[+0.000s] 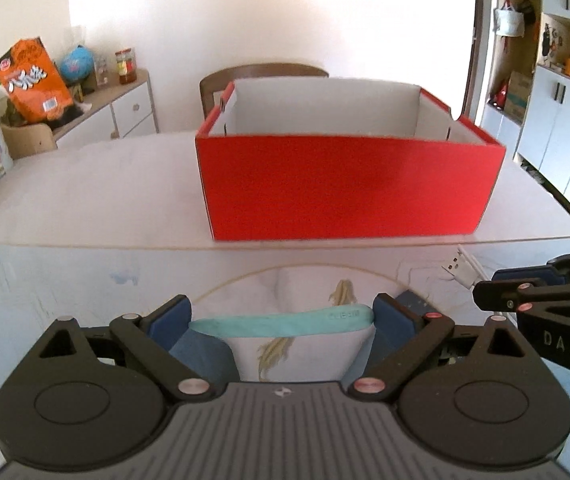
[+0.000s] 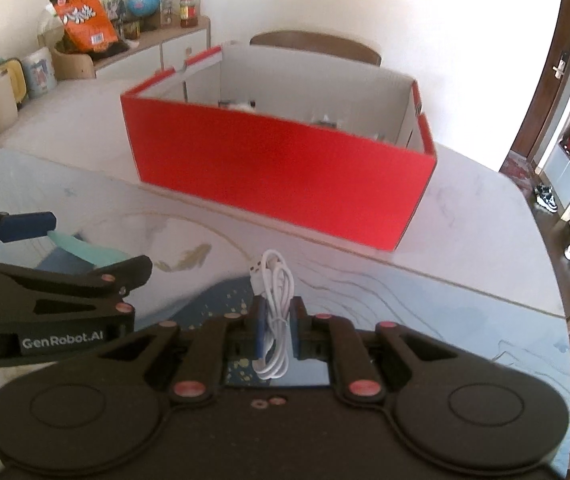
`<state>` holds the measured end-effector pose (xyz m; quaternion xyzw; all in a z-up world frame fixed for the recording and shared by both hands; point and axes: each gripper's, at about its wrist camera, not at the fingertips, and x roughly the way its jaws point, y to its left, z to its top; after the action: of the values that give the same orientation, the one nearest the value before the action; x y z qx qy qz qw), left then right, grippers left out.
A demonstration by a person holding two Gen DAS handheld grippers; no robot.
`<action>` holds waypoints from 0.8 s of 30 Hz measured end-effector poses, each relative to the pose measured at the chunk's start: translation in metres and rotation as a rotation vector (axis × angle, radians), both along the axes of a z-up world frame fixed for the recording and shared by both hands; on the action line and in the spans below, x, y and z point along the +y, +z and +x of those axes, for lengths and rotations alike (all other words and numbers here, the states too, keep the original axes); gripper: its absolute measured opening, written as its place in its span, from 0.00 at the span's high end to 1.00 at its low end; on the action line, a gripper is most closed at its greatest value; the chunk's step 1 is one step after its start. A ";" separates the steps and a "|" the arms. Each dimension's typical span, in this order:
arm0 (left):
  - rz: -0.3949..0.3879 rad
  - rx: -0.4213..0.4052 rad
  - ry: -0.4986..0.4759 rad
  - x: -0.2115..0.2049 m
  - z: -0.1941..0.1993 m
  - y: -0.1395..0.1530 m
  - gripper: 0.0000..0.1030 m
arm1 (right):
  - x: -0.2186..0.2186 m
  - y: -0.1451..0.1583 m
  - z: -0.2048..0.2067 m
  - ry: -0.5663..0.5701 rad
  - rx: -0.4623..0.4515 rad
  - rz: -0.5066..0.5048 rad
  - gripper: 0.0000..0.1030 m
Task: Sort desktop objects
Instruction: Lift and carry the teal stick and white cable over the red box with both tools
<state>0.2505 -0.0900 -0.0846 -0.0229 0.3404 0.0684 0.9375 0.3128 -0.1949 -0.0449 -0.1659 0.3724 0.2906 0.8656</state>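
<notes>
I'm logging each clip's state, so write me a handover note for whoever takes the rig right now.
Left gripper: jaws wide, closed on the teal flat item, held crosswise.
Right gripper: shut on the coiled white USB cable.
Red box: open, on the table ahead of both grippers, some small items already inside, too blurred to name.
Left to do: put both held things in the box.

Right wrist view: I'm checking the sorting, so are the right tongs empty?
No, the right tongs are shut on a coiled white USB cable, its plug poking out beyond the blue pads.
</notes>
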 end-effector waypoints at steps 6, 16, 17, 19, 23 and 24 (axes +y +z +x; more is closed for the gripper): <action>0.013 -0.047 -0.039 0.001 -0.002 0.025 0.05 | -0.003 0.020 -0.004 -0.015 -0.021 0.041 0.89; 0.017 -0.085 -0.115 0.001 0.005 0.063 0.05 | -0.005 0.056 0.000 -0.046 -0.037 0.094 0.89; 0.020 -0.090 -0.120 0.001 0.006 0.066 0.05 | -0.005 0.059 0.000 -0.048 -0.041 0.098 0.89; 0.024 -0.107 -0.130 0.001 0.008 0.073 0.05 | -0.004 0.065 0.000 -0.050 -0.051 0.104 0.89; 0.024 -0.126 -0.144 0.002 0.017 0.085 0.05 | -0.002 0.075 0.004 -0.059 -0.056 0.129 0.89; 0.025 -0.130 -0.146 0.003 0.019 0.087 0.05 | -0.002 0.078 0.004 -0.061 -0.060 0.132 0.89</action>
<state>0.2692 -0.0871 0.0026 0.0091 0.2787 0.0024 0.9603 0.3163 -0.1969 0.0326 -0.1057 0.3310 0.2829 0.8940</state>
